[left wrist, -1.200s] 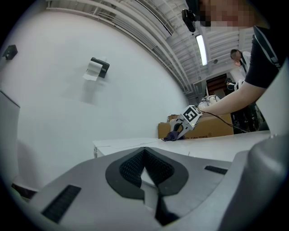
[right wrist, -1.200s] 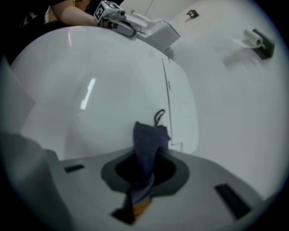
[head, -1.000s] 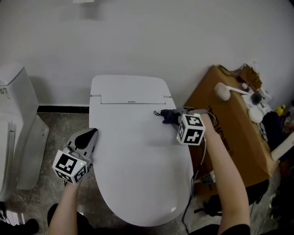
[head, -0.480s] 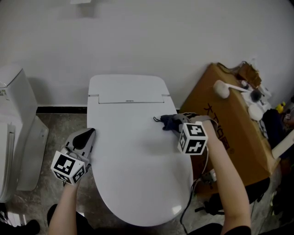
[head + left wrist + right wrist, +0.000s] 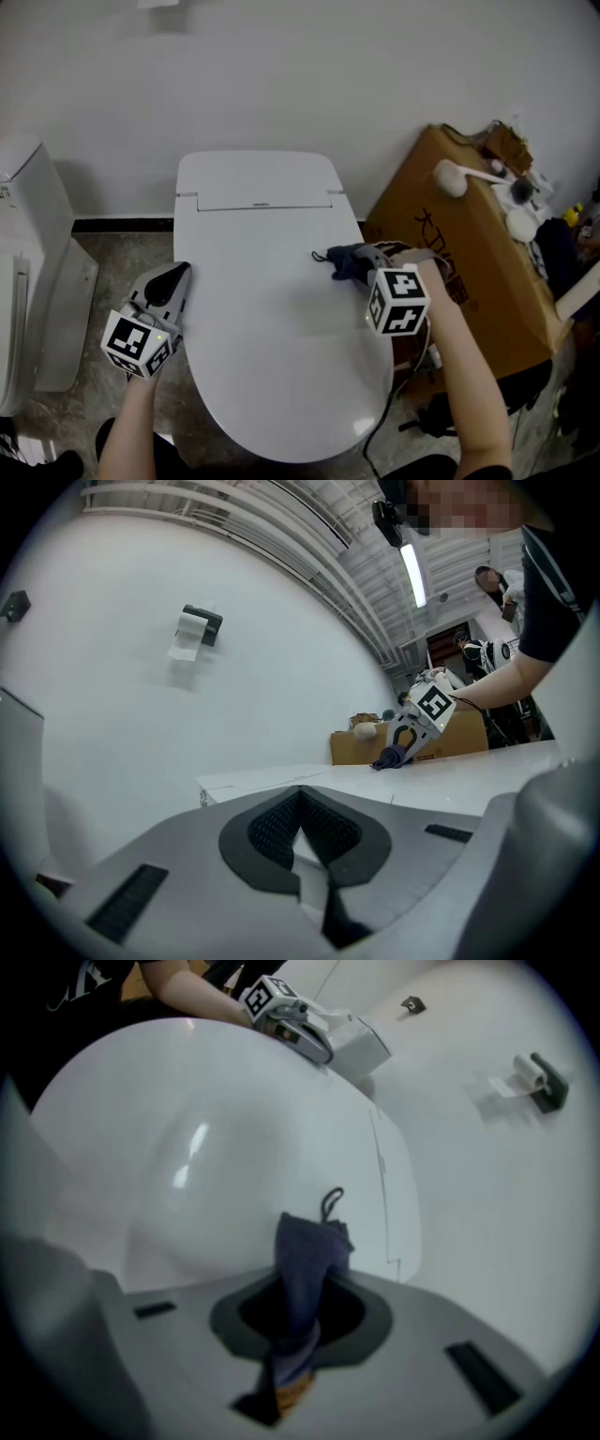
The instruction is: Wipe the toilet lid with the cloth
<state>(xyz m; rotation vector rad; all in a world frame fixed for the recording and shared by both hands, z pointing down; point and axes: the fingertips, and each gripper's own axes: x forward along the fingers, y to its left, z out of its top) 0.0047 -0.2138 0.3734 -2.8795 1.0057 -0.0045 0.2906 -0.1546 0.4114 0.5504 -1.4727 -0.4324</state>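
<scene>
R gripper (image 5: 298,1321) w/ cloth (image 5: 307,1251) slid nearer | cloth end hidden btwn jaws

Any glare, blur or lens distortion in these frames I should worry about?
Head view: sharp, evenly lit, only a small highlight on the toilet lid near its front rim. Right gripper view: strong fisheye, a glare streak on the lid, and the cloth close to the lens is soft. Left gripper view: fisheye with dark corners; the ceiling light blows out.
</scene>
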